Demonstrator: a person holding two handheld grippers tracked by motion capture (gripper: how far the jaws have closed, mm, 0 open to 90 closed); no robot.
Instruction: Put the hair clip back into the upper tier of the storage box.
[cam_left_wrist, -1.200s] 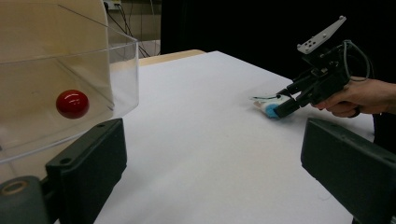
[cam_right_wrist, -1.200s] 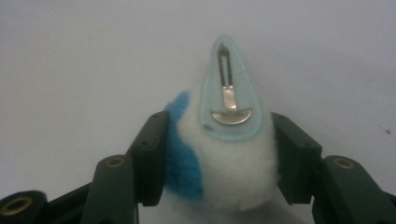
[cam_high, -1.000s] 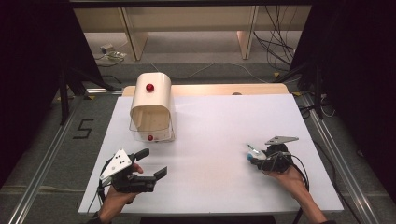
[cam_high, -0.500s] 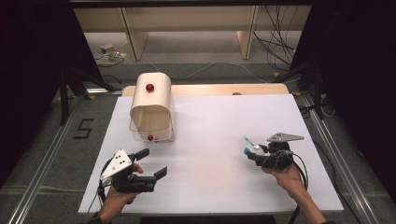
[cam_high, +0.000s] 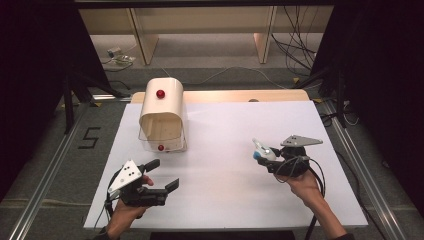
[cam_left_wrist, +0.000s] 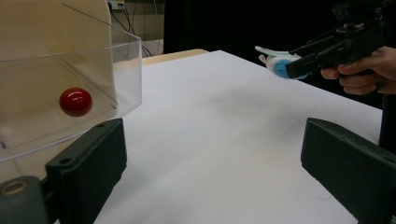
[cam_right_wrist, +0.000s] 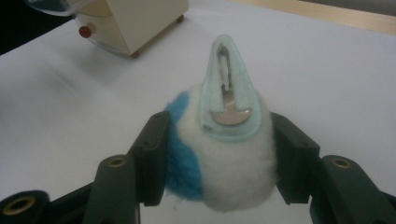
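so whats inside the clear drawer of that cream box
Through the clear drawer of the cream box nothing shows inside except its red knob on the front; the part under the box's hood is covered.

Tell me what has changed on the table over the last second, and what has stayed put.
The right gripper, shut on a fluffy blue-and-white hair clip, has drifted slightly left, toward the table's middle, and a touch away from the person, carrying the clip along. Nothing was picked up or let go. The left gripper stays open at the near left, and the cream box with its red knobs has not moved.
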